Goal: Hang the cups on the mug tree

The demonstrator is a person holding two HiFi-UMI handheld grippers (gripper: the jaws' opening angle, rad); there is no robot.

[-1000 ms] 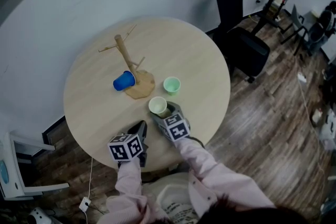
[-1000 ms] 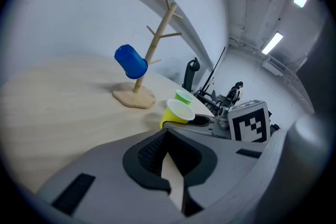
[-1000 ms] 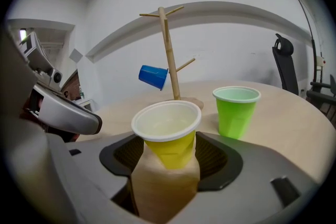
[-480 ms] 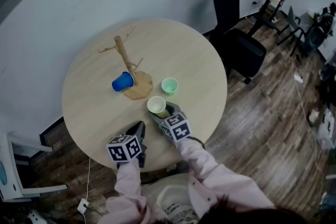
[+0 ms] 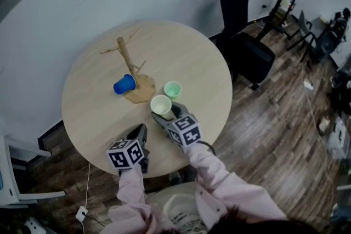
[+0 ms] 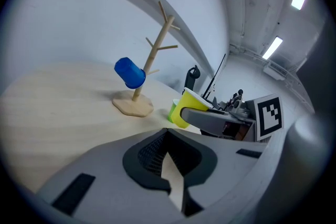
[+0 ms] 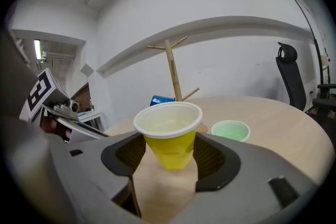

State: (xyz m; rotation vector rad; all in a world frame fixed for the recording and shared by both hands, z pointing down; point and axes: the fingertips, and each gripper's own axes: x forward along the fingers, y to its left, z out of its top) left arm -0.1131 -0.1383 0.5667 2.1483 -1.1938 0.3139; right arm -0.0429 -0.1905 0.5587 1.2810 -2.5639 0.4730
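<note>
Jaws of the right gripper (image 7: pixel 169 153) had just been closing and were clamped on the yellow cup (image 7: pixel 169 134), their dark pads pressing its lower wall from either side. The cup stood upright in that grip, mouth up, its bottom clear of the round wooden worktop (image 5: pixel 189 55). Jaws of the left gripper (image 6: pixel 168 136) were together at their tips with nothing between them, and that gripper hung over the near edge of the worktop, just beside the right one.

Beyond the held cup, the green cup (image 5: pixel 172 89) sat upright on the worktop, close to it and just beside the base of the mug tree (image 5: pixel 126 60). The wooden tree stood upright a little left of the worktop's middle in the head view. The blue cup (image 5: pixel 124 84) hung tilted on one of its low pegs, off the worktop, on the side away from the green cup; the upper pegs were bare.

Pink sleeves (image 5: pixel 207 164) led back from both grippers. A black office chair (image 5: pixel 244 35) stood on the wood floor (image 5: pixel 285 134), well apart from the cups.
</note>
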